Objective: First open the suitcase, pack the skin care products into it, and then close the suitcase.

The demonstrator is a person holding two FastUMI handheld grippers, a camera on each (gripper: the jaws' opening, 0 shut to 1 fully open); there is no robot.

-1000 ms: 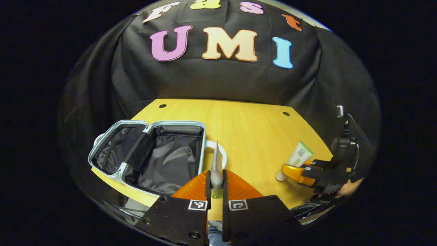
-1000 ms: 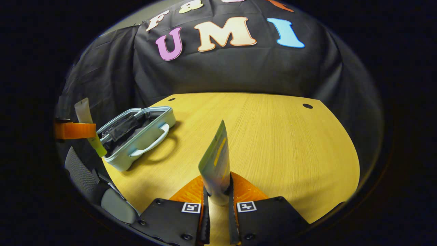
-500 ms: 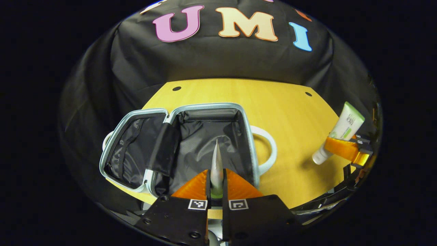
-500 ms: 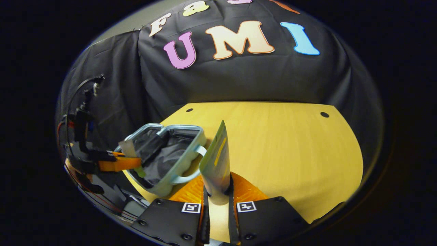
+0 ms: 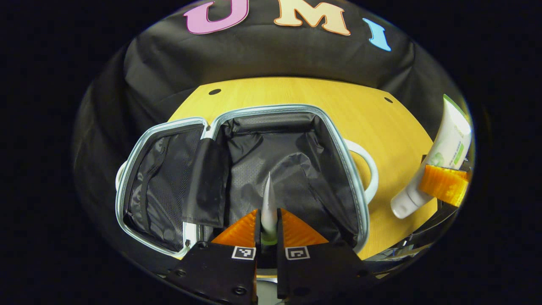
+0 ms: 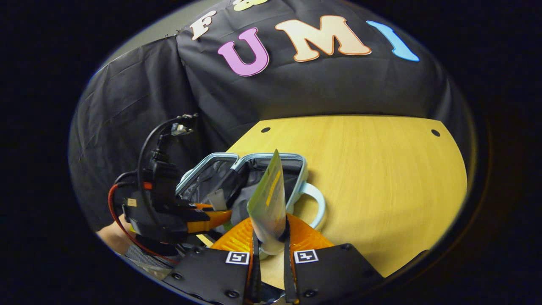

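1. I hold a gripper in each hand above a wooden counter (image 5: 394,127). On it lies the small pale-blue suitcase (image 5: 338,144), spread open, both black-lined halves facing up.

2. My left gripper (image 5: 267,220) has its fingers pressed together on a slim tube (image 5: 268,203), seen edge-on, crimped end pointing forward. It hangs over the suitcase's larger right half.

3. A second ago this tube was in front of the suitcase's near right corner, over the counter. Now the open lining spreads behind it on all sides, so I have carried it forward and over the case.

4. My right gripper (image 6: 269,237) has its fingers clamped on a second tube (image 6: 269,199), pale green with a yellow stripe, standing upright between them. In the left gripper view that same tube (image 5: 440,161) sits at the right edge, cap down, over the counter beside the suitcase's loop handle (image 5: 369,169).

5. A second ago the suitcase lay well off to the left in the right gripper view. Now it sits directly behind the tube, so this hand has swung in toward it too.

6. In the right gripper view, my left gripper (image 6: 203,214) reaches over the case from the left.

7. I judge the packing step is under way: case open, both tubes gripped, neither lying inside. I see no products resting on the lining.
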